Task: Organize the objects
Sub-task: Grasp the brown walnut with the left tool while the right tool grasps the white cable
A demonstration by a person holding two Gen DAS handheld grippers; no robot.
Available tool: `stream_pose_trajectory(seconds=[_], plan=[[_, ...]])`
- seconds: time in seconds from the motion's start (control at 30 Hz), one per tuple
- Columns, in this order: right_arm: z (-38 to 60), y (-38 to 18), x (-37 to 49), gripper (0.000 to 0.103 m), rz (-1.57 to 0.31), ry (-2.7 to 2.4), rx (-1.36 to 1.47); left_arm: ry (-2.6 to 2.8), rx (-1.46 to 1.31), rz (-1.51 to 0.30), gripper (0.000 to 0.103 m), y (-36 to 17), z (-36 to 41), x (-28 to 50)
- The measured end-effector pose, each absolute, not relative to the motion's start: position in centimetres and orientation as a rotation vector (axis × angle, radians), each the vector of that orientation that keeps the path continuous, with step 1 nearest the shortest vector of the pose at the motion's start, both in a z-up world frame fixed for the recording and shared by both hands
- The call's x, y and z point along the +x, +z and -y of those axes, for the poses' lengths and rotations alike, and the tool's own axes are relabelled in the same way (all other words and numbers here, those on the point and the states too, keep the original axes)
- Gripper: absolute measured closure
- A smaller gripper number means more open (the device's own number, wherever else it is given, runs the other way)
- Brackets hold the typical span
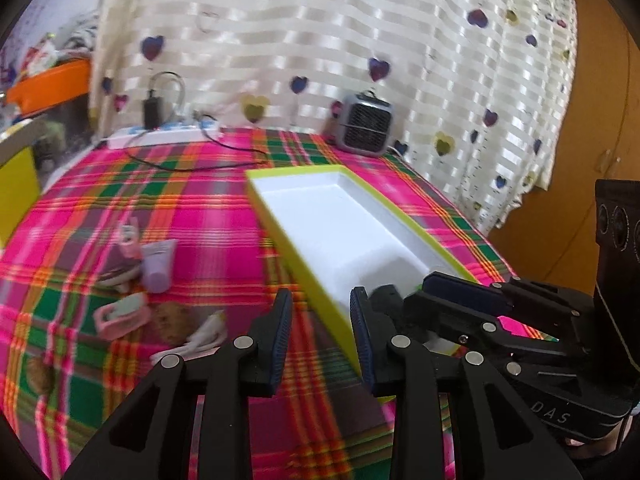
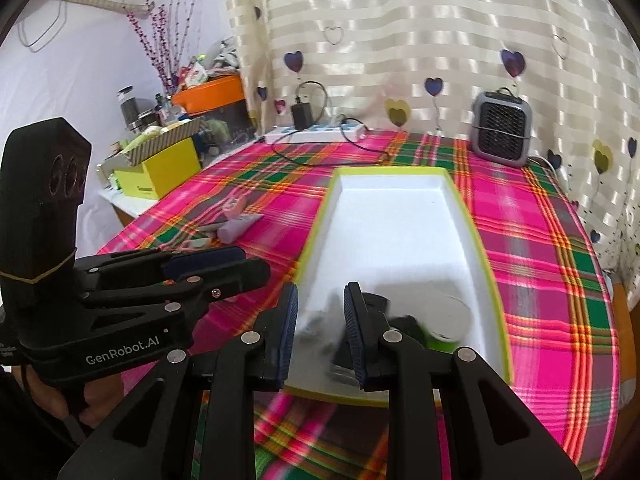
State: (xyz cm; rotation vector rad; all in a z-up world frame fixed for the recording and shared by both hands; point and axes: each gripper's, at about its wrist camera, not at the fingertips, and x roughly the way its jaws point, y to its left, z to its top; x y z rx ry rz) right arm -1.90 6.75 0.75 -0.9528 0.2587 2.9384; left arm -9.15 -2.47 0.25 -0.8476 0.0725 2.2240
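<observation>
A: What lies left on the cloth (image 1: 224, 248)?
B: A purple tube (image 1: 158, 266), pink clips (image 1: 120, 316) and a white cable (image 1: 204, 338), around nine o'clock from the tray (image 1: 316, 292).
A: The left gripper (image 1: 322, 334)?
B: Spread, empty, straddling the tray's near green wall.
A: And the right gripper (image 2: 320, 330)?
B: Spread too, over the tray's near end at six o'clock; blurred dark and green items (image 2: 404, 326) lie there.

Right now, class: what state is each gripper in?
Left gripper: open, holding nothing.
Right gripper: open over the tray, holding nothing.
</observation>
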Motion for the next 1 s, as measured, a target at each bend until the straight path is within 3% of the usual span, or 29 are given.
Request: stream_pose_trajectory(seconds=[1.0], plan=[[0.8, -1.6, -7.8, 0.078, -0.157, 3.052, -1.199, 2.591, -0.946, 0.116, 0.068, -1.9, 17.5, -12.8]])
